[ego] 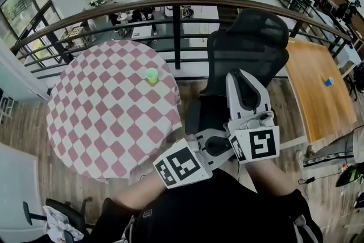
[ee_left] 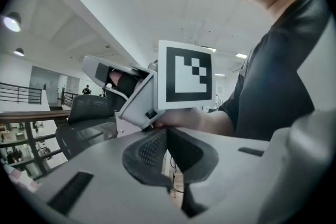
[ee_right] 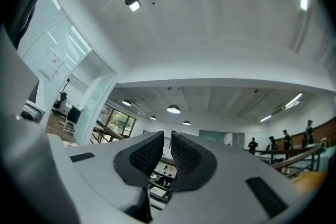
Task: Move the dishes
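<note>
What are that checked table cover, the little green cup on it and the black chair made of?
Table cover: probably cloth or vinyl; matte pink-and-white checks, edge draping over the round top.
Green cup: likely plastic; bright, uniform colour.
Chair: back looks like black mesh on a plastic frame, judging by its fine texture.

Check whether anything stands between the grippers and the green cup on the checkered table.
Nothing visible does. The green cup stands alone on the checkered table; left gripper and right gripper sit off its edge, only bare cloth between.
</note>
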A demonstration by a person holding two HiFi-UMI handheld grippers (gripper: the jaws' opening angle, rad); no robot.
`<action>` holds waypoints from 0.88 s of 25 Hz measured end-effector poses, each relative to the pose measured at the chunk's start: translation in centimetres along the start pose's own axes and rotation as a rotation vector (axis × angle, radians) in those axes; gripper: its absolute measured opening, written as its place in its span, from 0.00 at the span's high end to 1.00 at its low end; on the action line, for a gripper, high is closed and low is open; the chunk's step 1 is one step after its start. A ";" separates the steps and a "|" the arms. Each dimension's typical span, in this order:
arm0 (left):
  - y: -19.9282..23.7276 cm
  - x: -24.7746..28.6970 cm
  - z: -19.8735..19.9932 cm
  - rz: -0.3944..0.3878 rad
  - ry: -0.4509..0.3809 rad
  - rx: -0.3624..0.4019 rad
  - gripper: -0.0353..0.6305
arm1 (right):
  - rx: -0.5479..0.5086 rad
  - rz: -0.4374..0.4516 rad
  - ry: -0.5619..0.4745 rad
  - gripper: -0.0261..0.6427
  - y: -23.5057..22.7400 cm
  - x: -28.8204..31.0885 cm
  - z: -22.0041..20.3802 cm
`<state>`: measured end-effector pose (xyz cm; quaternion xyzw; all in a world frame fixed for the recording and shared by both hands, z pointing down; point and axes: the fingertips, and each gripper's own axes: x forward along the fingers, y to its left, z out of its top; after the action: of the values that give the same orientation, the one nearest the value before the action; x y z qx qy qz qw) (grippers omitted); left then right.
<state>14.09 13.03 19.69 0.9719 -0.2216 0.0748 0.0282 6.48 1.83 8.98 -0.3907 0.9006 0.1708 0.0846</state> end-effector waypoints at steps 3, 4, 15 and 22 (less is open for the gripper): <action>1.1 -1.8 -0.8 0.069 -0.020 -0.021 0.95 | 0.048 0.013 0.038 0.87 0.0 -0.5 -1.4; 1.8 -2.8 -1.4 0.106 -0.022 -0.040 0.95 | 0.046 0.009 0.055 0.87 0.0 -1.1 -2.0; 7.9 -10.9 -4.0 0.368 -0.035 -0.098 0.95 | 0.100 0.068 0.337 0.87 3.5 -6.5 -10.5; 9.8 -11.1 -3.7 0.408 -0.070 -0.120 0.95 | 0.135 0.036 0.333 0.87 2.6 -6.6 -11.5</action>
<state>-0.53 9.30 21.81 0.9055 -0.4185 0.0317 0.0625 8.84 3.58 22.15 -0.3908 0.9184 0.0443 -0.0425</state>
